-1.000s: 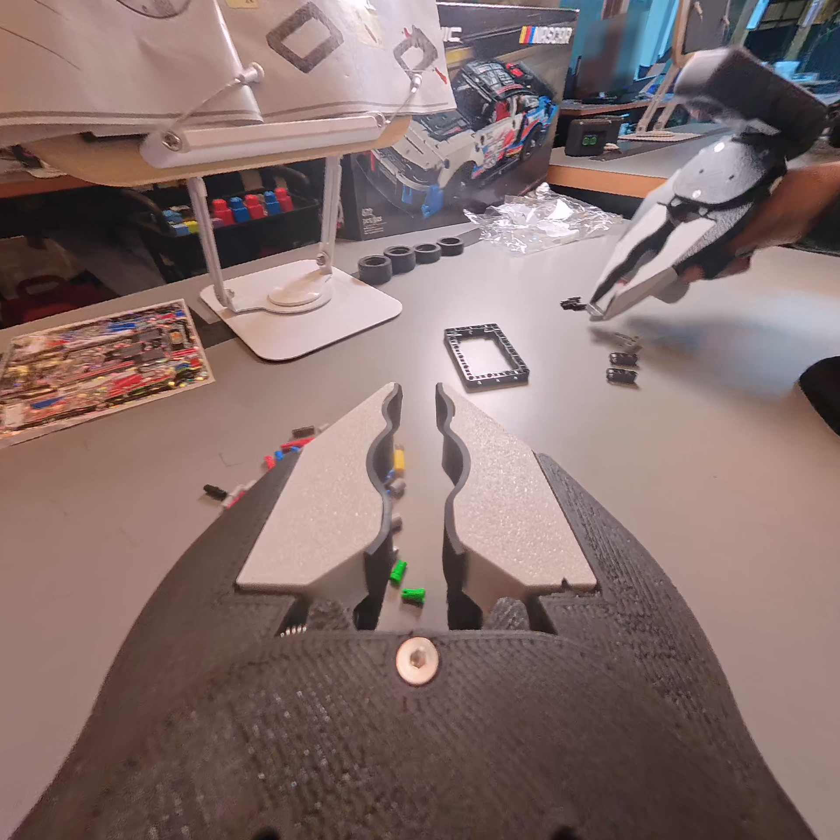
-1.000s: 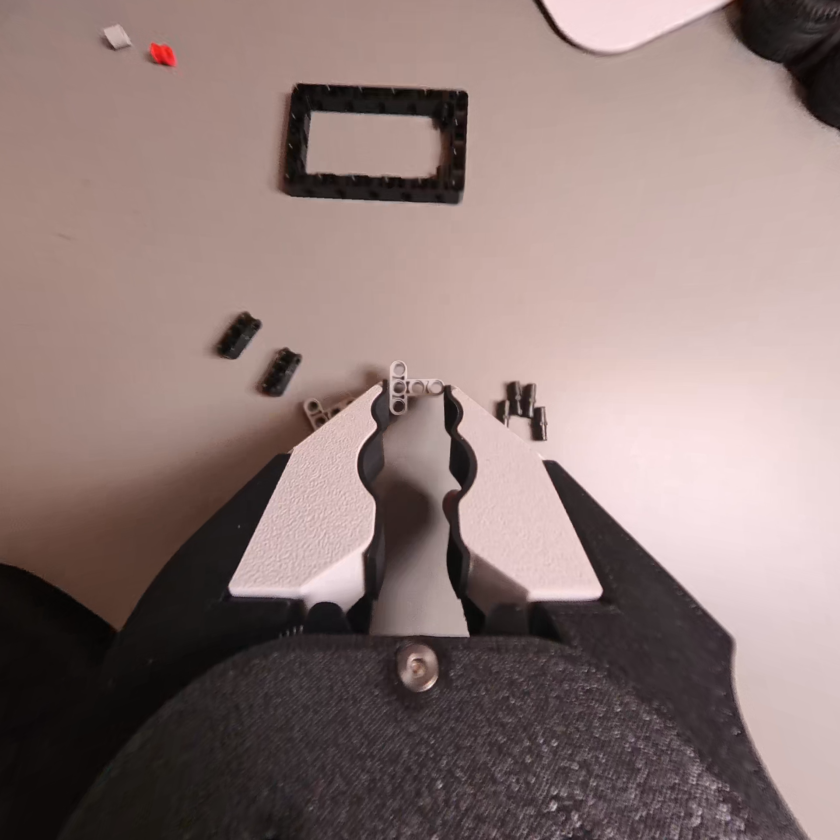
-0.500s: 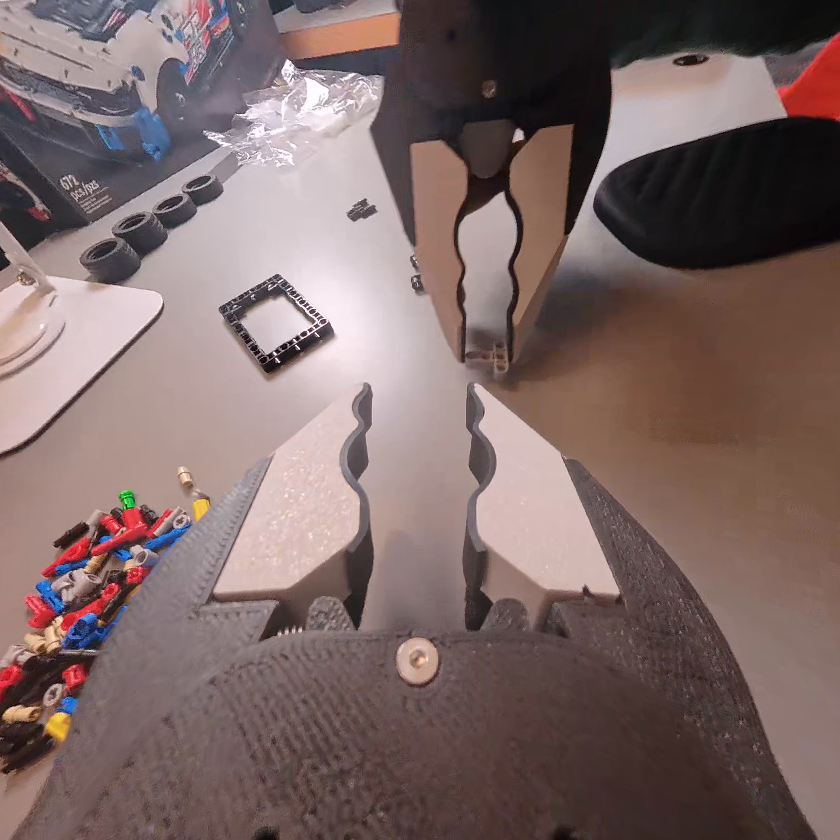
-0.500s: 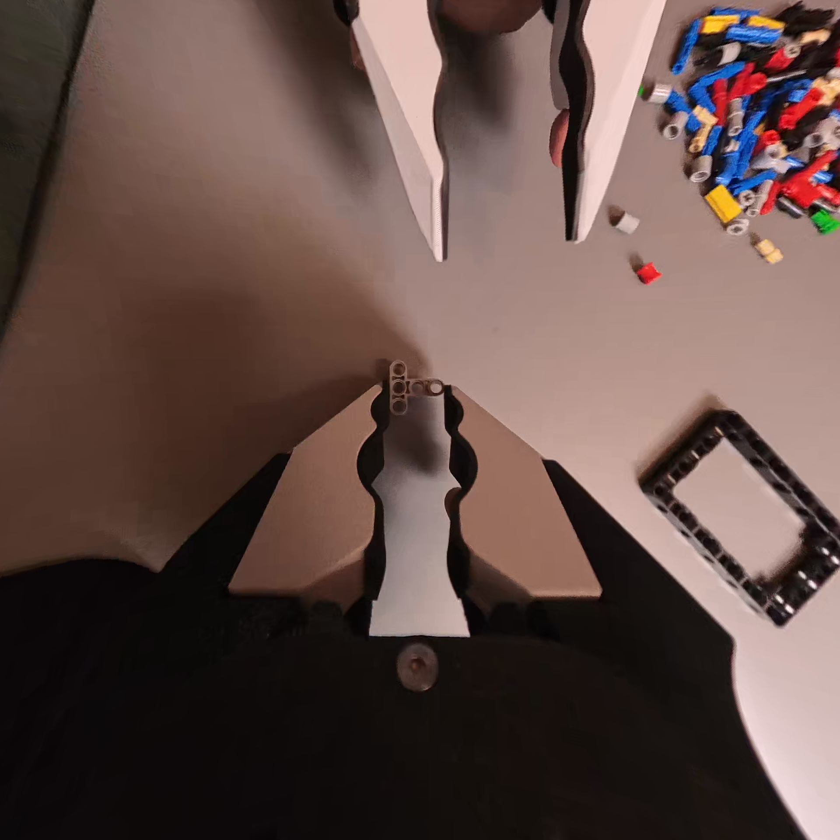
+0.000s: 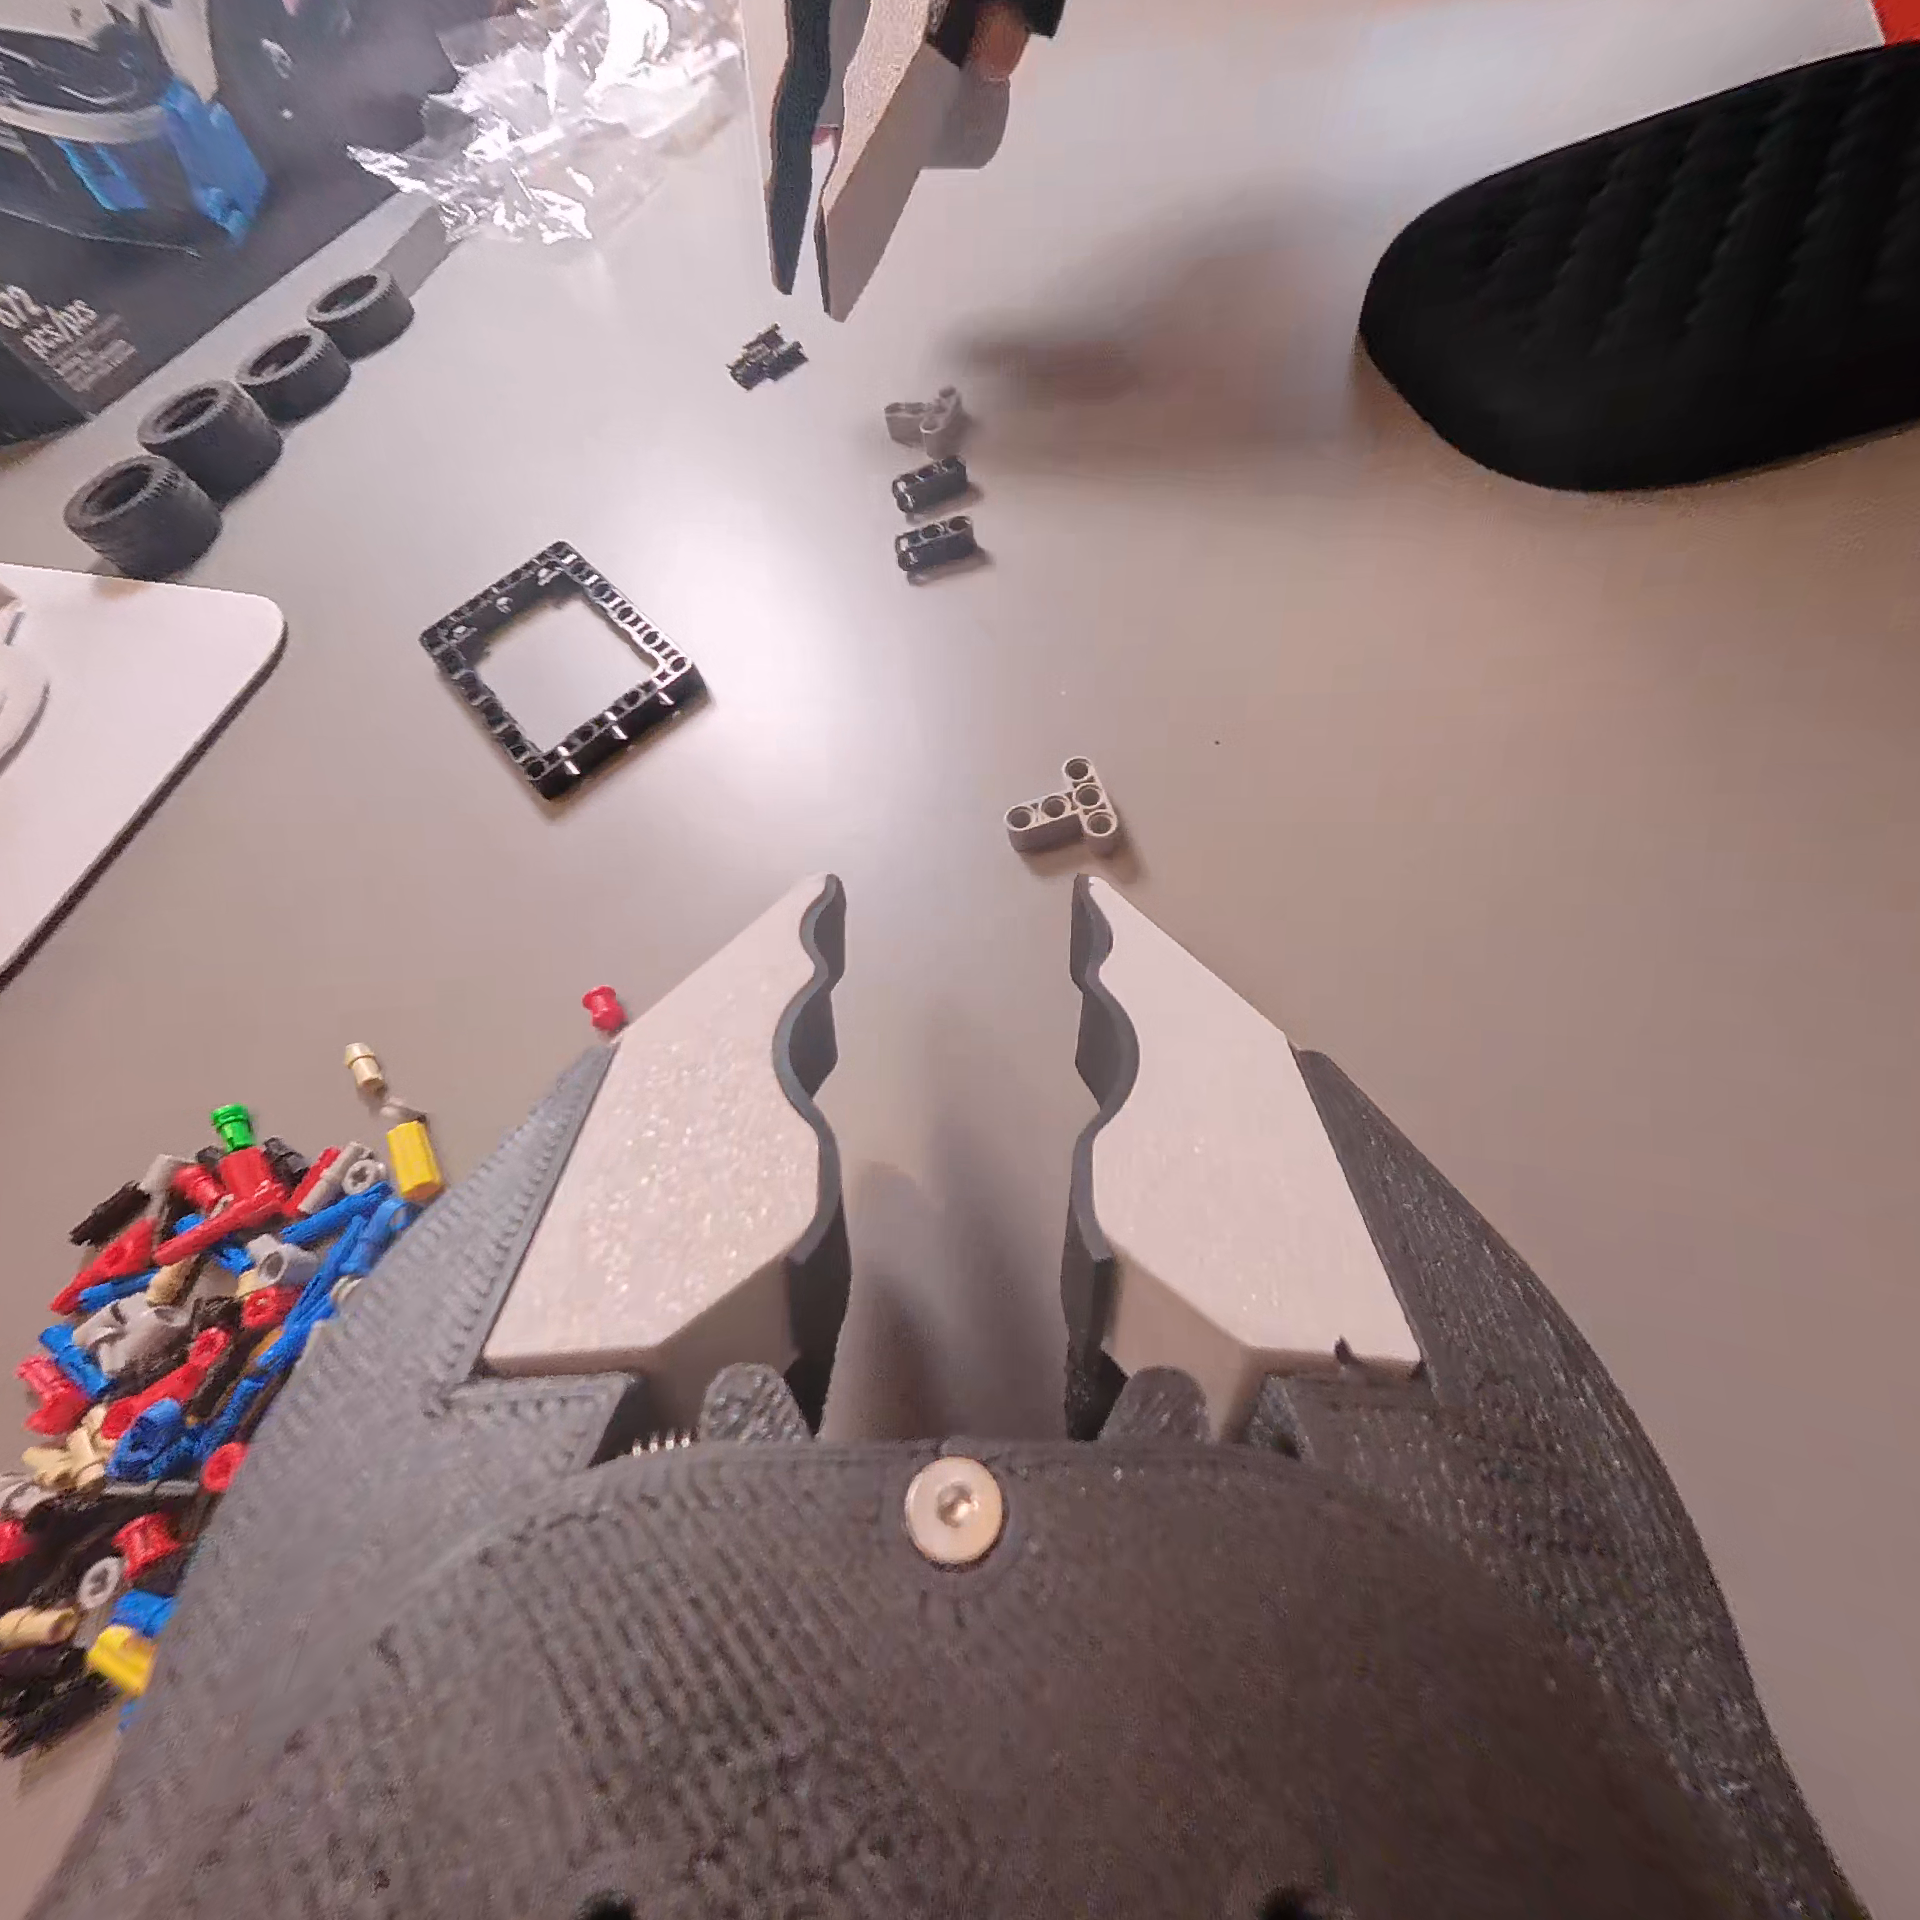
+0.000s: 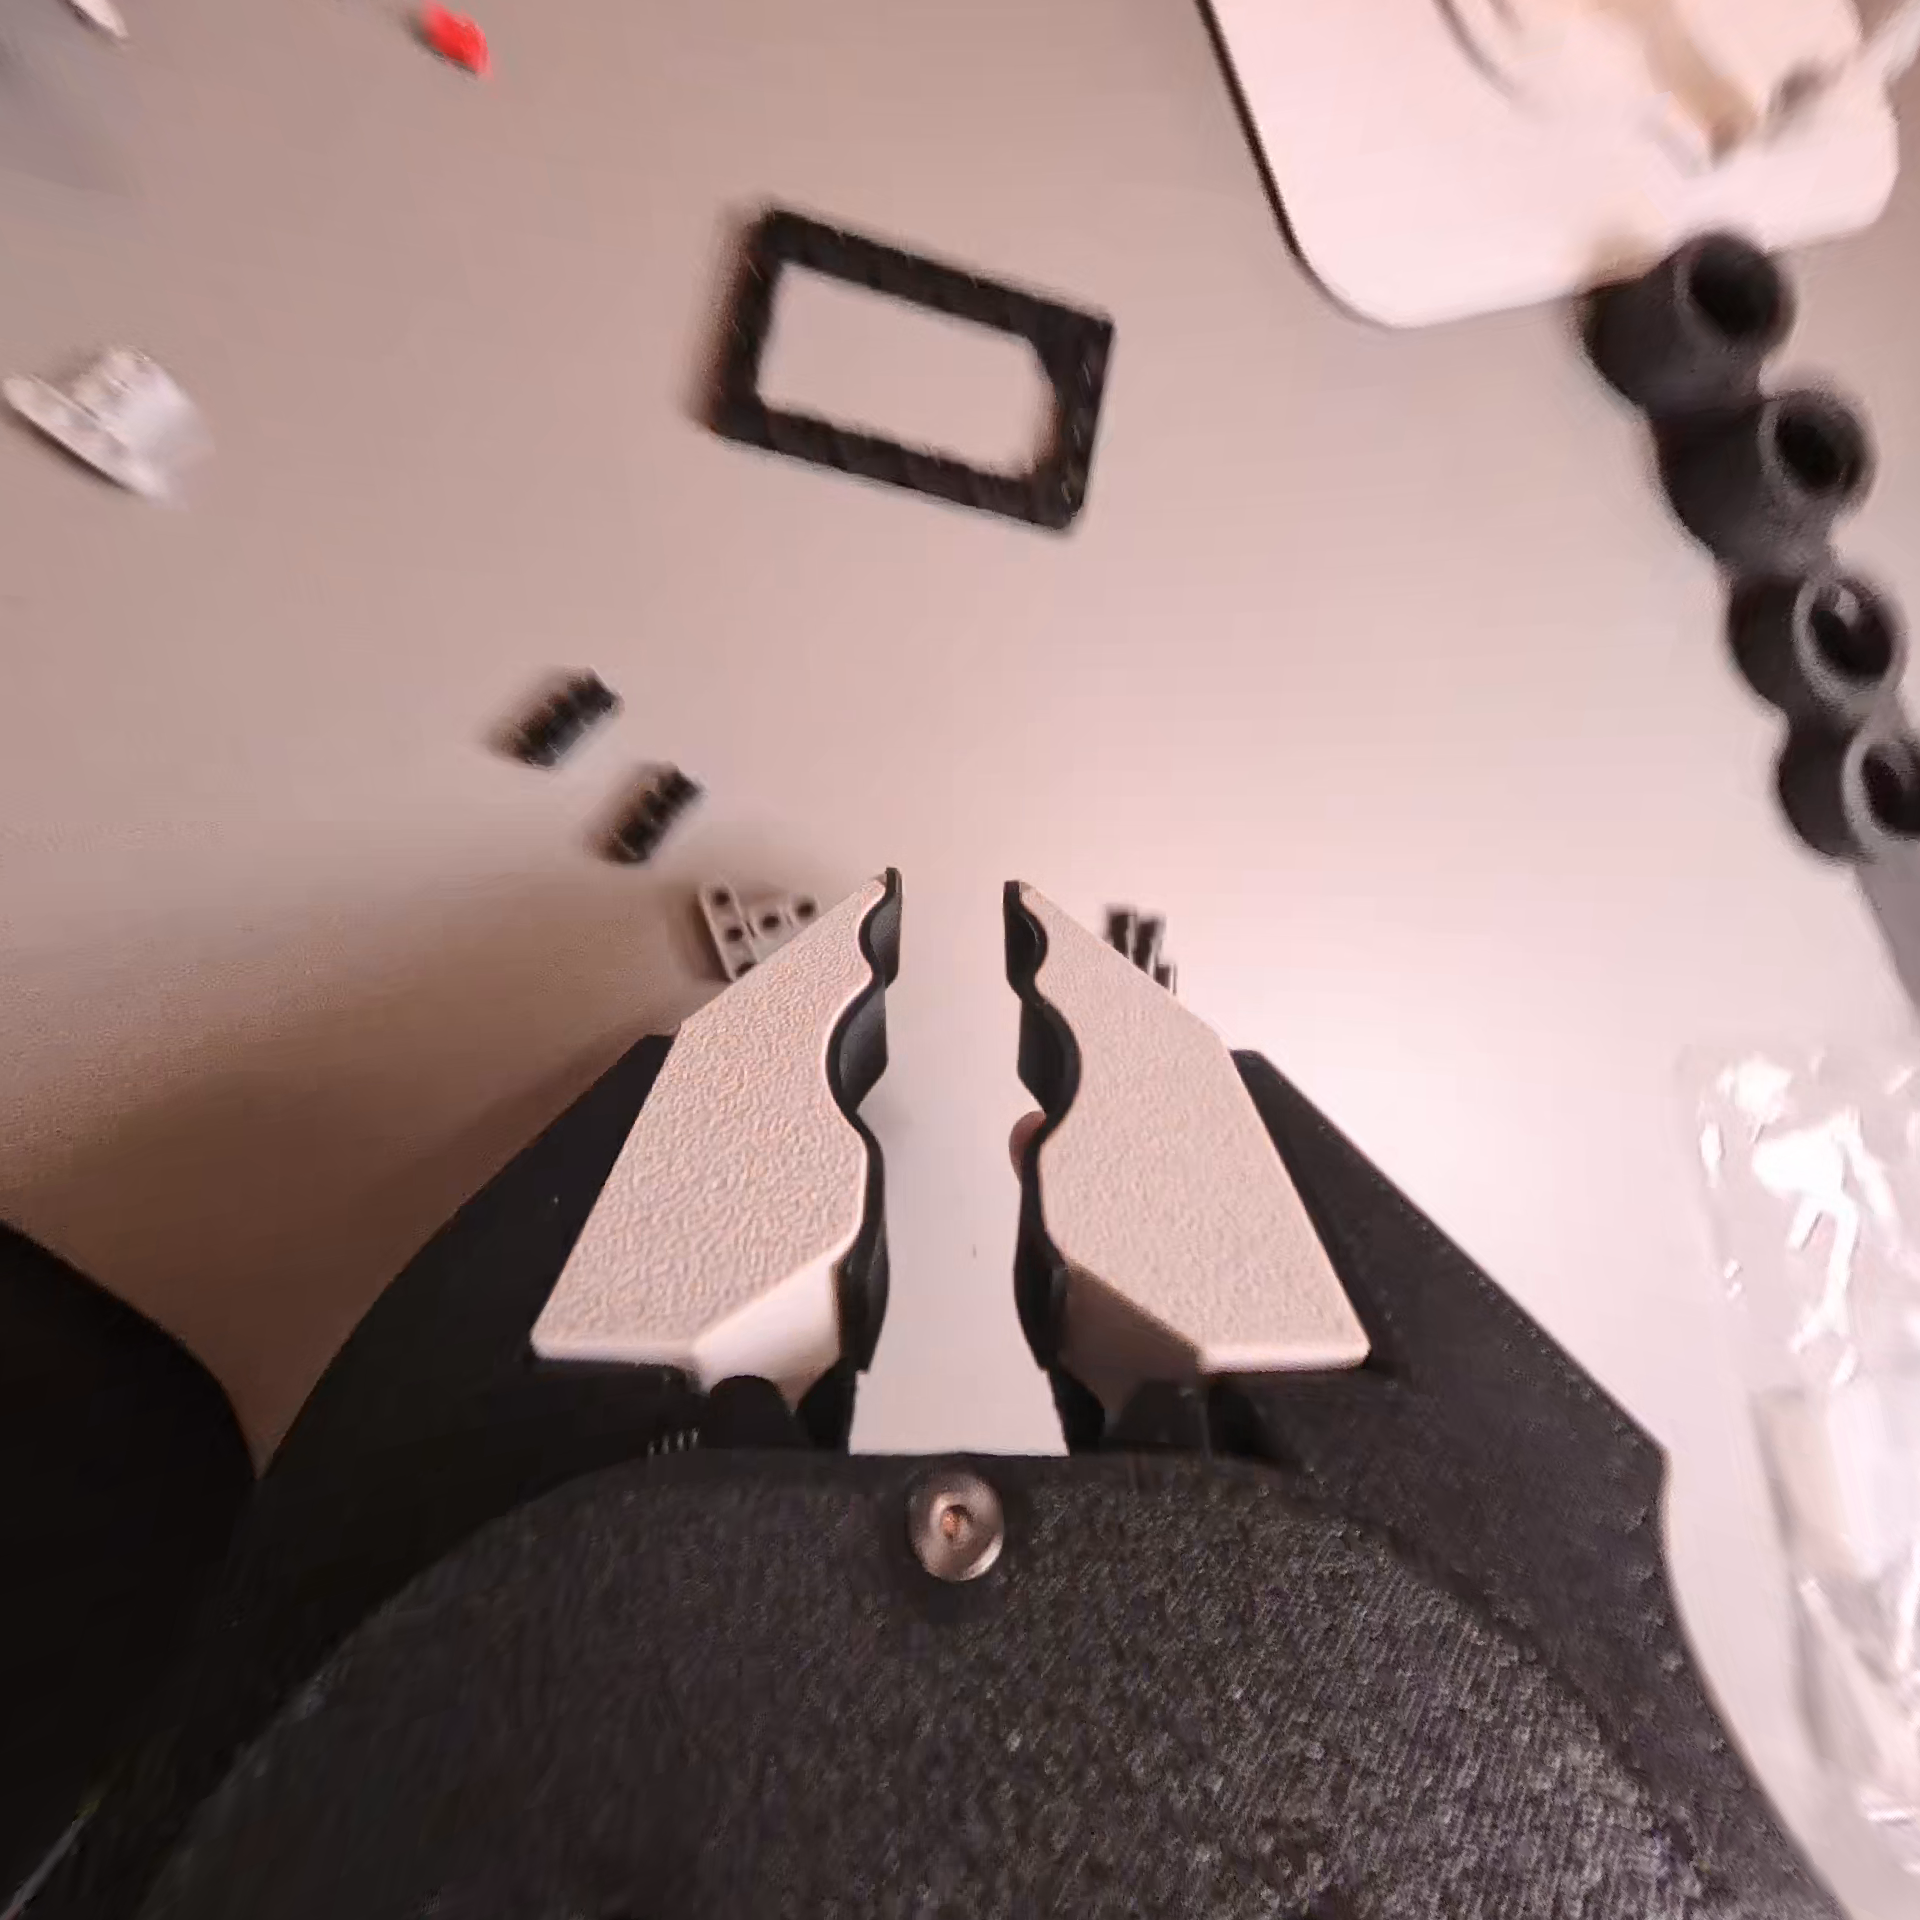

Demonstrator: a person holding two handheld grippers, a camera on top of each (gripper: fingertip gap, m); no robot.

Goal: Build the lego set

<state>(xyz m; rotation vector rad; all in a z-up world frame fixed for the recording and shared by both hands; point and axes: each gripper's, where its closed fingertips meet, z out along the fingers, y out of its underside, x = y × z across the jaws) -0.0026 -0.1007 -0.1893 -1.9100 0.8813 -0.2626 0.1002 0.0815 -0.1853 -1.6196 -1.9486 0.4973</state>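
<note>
A grey T-shaped beam (image 5: 1068,810) lies on the table just ahead and right of my left gripper (image 5: 956,883), which is open and empty. A black rectangular frame (image 5: 561,665) lies ahead to the left; it also shows in the right wrist view (image 6: 904,369). My right gripper (image 6: 951,888) is open and empty above the table; it shows in the left wrist view (image 5: 816,286) at the top. Beside it lie a second grey beam (image 6: 748,925), black pins (image 6: 1138,935) and two short black connectors (image 6: 597,764).
A pile of small coloured pins (image 5: 177,1320) lies at the left. Several black tyres (image 5: 239,416) stand by the set's box (image 5: 114,177). A white stand base (image 5: 104,727), crumpled plastic bag (image 5: 561,114) and a black cushion (image 5: 1662,291) border the area. The left gripper's tips are roughly 20 cm from the right gripper's.
My right gripper has let go of the grey T-shaped beam in front of my left gripper, opened and swung back over the small parts. My left gripper opened wider.
</note>
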